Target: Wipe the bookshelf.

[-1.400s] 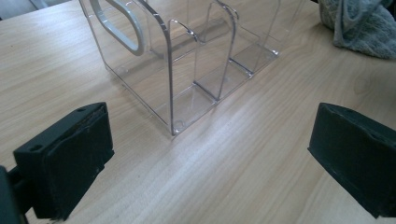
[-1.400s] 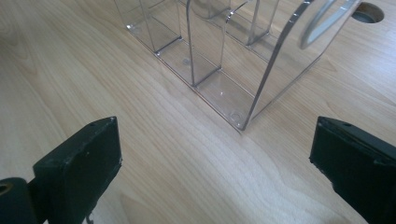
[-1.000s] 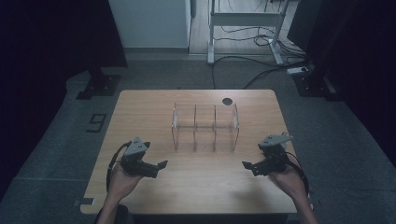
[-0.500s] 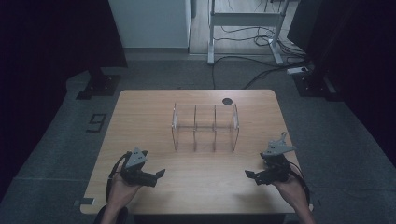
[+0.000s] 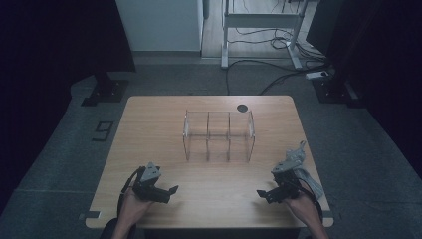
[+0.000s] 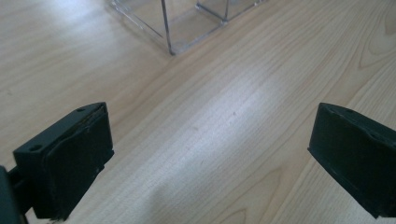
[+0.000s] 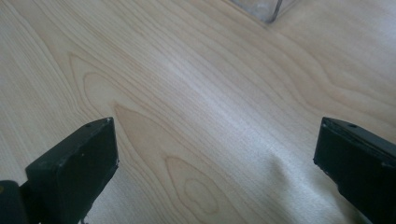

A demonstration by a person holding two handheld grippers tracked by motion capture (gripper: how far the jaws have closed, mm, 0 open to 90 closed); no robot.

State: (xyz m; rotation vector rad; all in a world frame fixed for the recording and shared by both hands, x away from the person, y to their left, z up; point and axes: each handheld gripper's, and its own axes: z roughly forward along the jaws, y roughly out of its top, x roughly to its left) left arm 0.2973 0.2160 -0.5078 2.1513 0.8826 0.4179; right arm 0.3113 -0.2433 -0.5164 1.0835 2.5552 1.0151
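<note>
I hold my left gripper (image 5: 170, 190) low over the desk (image 5: 149, 129), on the near left side of the clear rack (image 5: 218, 134). Its jaws stand wide apart, and between them I see nothing but bare wood. Looking along those jaws in the left gripper view, a near corner of the clear rack (image 6: 187, 23) sits ahead of me, well apart from my jaws, its thin walls upright on the wood.

My right gripper (image 5: 262, 194) sits on the near right side of the rack, close to the desk's front edge. Its jaws are also spread wide and grip nothing; in the right gripper view there is plain wood grain between them. A small corner of the rack (image 7: 266, 9) shows at the top of that view, well clear of my jaws.

The rack stands in the middle of the desk, towards its far half, with two inner dividers that make three compartments side by side. All three look empty. A small dark round hole (image 5: 242, 108) lies in the desk just behind the rack's right end. My two grippers point inward towards each other, both nearer to me than the rack, and neither touches it.
</note>
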